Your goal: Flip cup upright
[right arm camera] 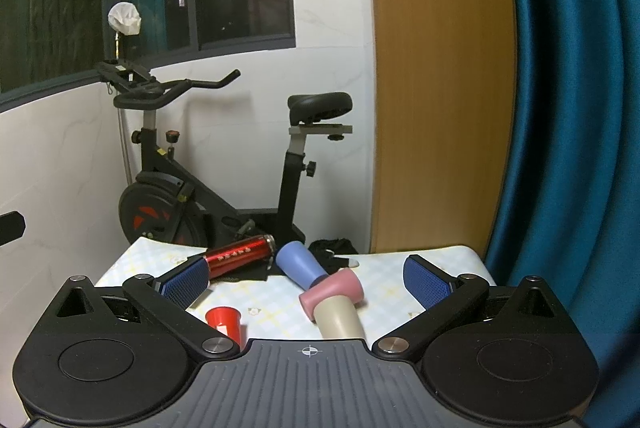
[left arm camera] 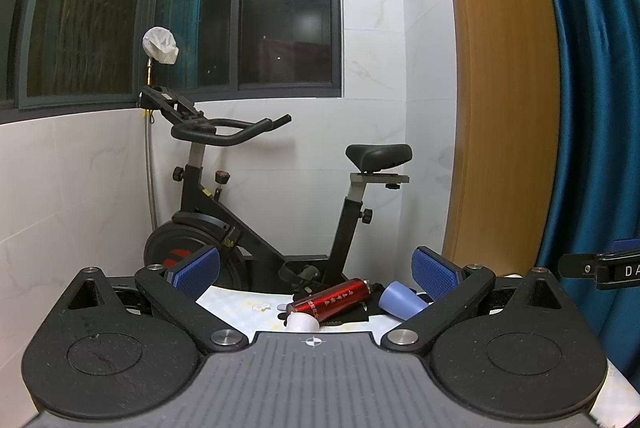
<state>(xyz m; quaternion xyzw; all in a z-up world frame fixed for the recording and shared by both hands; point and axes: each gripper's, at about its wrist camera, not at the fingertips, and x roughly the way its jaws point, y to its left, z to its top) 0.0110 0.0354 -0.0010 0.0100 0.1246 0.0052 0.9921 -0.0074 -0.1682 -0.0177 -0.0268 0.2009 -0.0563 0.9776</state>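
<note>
In the right wrist view a blue cup (right arm camera: 299, 265), a pink cup (right arm camera: 334, 292) and a beige cup (right arm camera: 340, 320) lie on their sides on the checked tablecloth (right arm camera: 400, 272). A small red cup (right arm camera: 224, 322) stands mouth-down near the left finger. My right gripper (right arm camera: 308, 278) is open above them, holding nothing. In the left wrist view the blue cup (left arm camera: 402, 300) lies on its side, and a white cup base (left arm camera: 302, 322) shows at the gripper's front edge. My left gripper (left arm camera: 316, 274) is open and empty.
A red metal bottle (right arm camera: 240, 260) lies on its side on a black cloth (right arm camera: 248, 274); it also shows in the left wrist view (left arm camera: 332, 300). A black glove (right arm camera: 334, 248) lies at the table's far edge. An exercise bike (right arm camera: 192, 195) stands behind, a blue curtain (right arm camera: 568, 107) right.
</note>
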